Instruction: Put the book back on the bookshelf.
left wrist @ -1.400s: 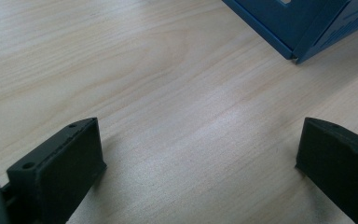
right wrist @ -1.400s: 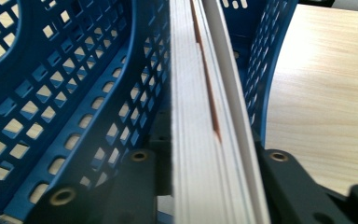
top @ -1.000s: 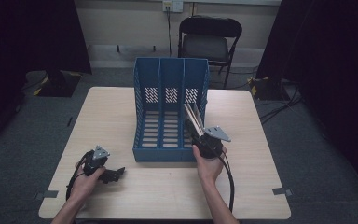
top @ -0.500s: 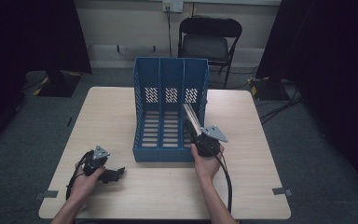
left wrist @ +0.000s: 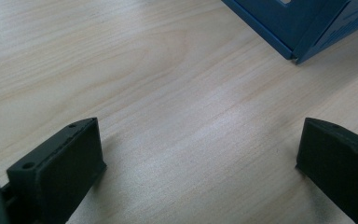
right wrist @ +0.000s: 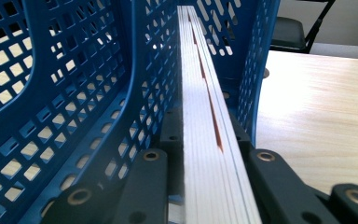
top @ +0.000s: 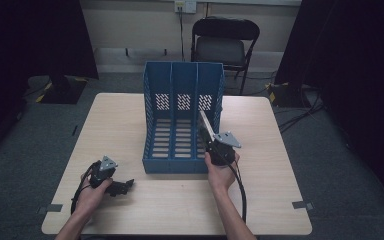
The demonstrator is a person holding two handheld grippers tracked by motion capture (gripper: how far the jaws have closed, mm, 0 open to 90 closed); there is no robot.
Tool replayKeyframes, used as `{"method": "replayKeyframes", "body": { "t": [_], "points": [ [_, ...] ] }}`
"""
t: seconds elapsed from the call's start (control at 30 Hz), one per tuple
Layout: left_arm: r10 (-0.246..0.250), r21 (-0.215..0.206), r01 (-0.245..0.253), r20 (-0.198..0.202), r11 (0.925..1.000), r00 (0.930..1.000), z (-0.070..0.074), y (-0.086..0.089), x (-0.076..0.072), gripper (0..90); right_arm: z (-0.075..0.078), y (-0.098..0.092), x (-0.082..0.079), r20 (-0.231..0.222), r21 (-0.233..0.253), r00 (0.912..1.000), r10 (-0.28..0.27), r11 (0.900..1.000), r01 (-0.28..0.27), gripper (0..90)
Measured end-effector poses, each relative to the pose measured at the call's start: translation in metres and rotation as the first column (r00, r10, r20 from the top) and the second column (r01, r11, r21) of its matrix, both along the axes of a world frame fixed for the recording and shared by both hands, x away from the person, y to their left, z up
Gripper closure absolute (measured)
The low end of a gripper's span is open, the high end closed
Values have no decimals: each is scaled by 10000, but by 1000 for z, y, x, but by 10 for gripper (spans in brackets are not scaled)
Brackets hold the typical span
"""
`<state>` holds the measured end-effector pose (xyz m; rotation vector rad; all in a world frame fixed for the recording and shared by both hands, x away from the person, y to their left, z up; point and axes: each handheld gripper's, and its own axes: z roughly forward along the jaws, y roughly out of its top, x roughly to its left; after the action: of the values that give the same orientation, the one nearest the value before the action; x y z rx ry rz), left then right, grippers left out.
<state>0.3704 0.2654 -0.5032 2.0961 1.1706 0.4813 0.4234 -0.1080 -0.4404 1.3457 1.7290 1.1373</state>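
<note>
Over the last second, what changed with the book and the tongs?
Barely anything visibly changed. The right tongs stay shut on the thin book, held edge-up in the right-hand slot of the blue file rack; any move is too small to tell. The left tongs stay open, low over the table near the front left, holding nothing. The rack has not shifted.

I'm working in a studio-like lab: black curtains (top: 25, 35) left and right, grey carpet (top: 30, 130), taped cables, a folding chair (top: 224, 45) beyond the wooden table (top: 260, 200).
</note>
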Motion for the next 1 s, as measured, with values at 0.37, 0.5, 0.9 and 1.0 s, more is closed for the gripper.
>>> {"method": "replayKeyframes", "body": {
  "t": [0.37,0.5,0.9,1.0],
  "points": [
    [-6,-7,6,-8,10000,10000,0,0,0,0,1,6,-2,134,254,9989,-440,9987,436,765],
    [-83,86,83,-32,9999,10000,0,1,0,0,3,5,-1,178,227,9985,-526,9984,522,765],
    [-91,86,91,-32,9999,10000,0,1,0,0,8,-1,-1,415,322,9925,-1150,9930,1137,766],
    [-96,90,96,-38,9999,9999,0,1,0,0,6,1,0,432,348,9893,-1394,9898,1379,766]
  ]
}}
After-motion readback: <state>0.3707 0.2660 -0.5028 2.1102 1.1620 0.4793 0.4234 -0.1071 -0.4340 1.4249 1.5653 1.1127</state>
